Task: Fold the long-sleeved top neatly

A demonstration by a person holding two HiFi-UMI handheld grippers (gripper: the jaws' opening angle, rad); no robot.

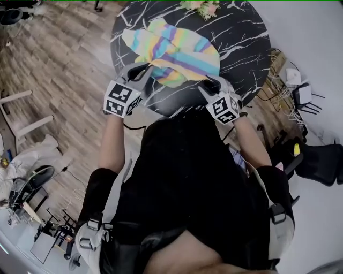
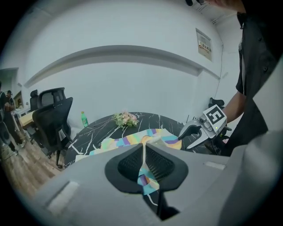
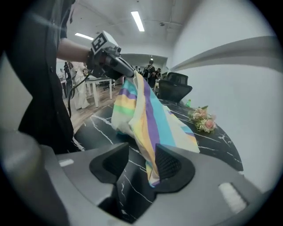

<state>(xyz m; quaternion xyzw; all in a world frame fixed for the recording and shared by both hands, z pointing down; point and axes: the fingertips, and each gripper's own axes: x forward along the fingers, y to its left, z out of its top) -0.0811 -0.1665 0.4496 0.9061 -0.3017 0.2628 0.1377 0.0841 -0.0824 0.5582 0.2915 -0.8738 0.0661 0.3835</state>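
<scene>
A pastel striped long-sleeved top (image 1: 177,51) lies bunched on the round black marble table (image 1: 241,32). My left gripper (image 1: 146,68) is at the top's near left edge, shut on a fold of the cloth (image 2: 147,183), which runs pinched between its pads. My right gripper (image 1: 209,84) is at the near right edge. In the right gripper view the top (image 3: 146,114) hangs from the left gripper (image 3: 119,66) down into my right gripper (image 3: 141,161). The hem rests against one pad (image 3: 170,164), and a gap shows on the other side.
A small bunch of flowers (image 1: 201,6) lies at the table's far edge, and a green bottle (image 2: 83,118) stands near it. Black office chairs (image 2: 55,117) stand beside the table. Cables and a black chair (image 1: 321,160) are on the floor to the right.
</scene>
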